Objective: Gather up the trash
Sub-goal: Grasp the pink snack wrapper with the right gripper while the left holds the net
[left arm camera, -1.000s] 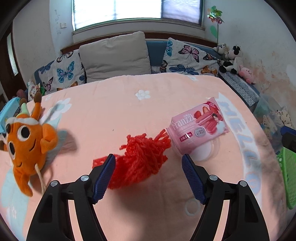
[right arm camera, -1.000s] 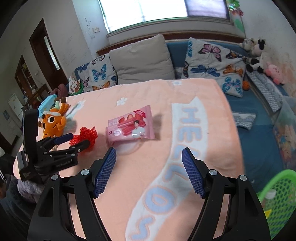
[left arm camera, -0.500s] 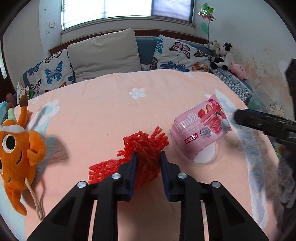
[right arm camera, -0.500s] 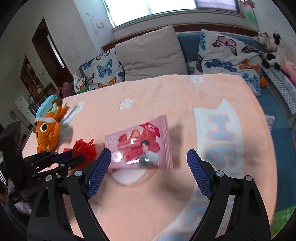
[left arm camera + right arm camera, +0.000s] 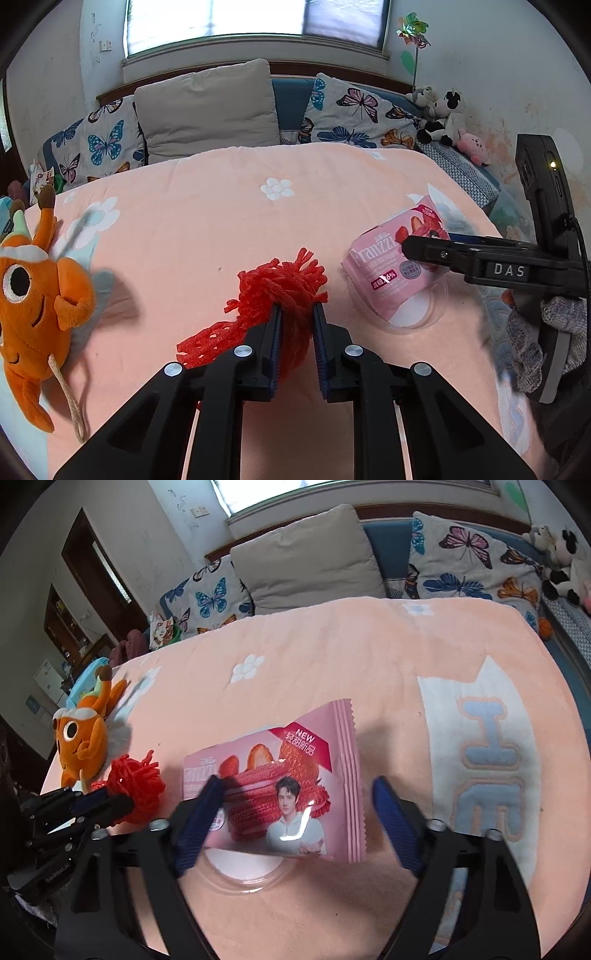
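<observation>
A bunched red foam net [image 5: 280,284] lies on the peach blanket [image 5: 221,221]. My left gripper [image 5: 297,317] is shut on its near end. The right wrist view shows the same grip from the side, with the left gripper [image 5: 122,801] on the red net [image 5: 136,779]. To its right, a pink snack packet [image 5: 288,794] rests on a clear plastic lid [image 5: 243,871]. My right gripper [image 5: 297,786] straddles the packet with its jaws closing. The right pad stands just clear of the packet's edge. From the left wrist, the right gripper [image 5: 424,245] reaches across the packet [image 5: 388,273].
An orange plush toy [image 5: 33,295] lies at the blanket's left edge. Butterfly pillows and a beige pillow [image 5: 207,107] line the headboard. Small plush animals [image 5: 439,114] sit at the back right. A gloved hand [image 5: 546,332] holds the right gripper.
My left gripper went from open to shut on the red net. My right gripper came down and in over the pink packet, and its jaws narrowed around it.
</observation>
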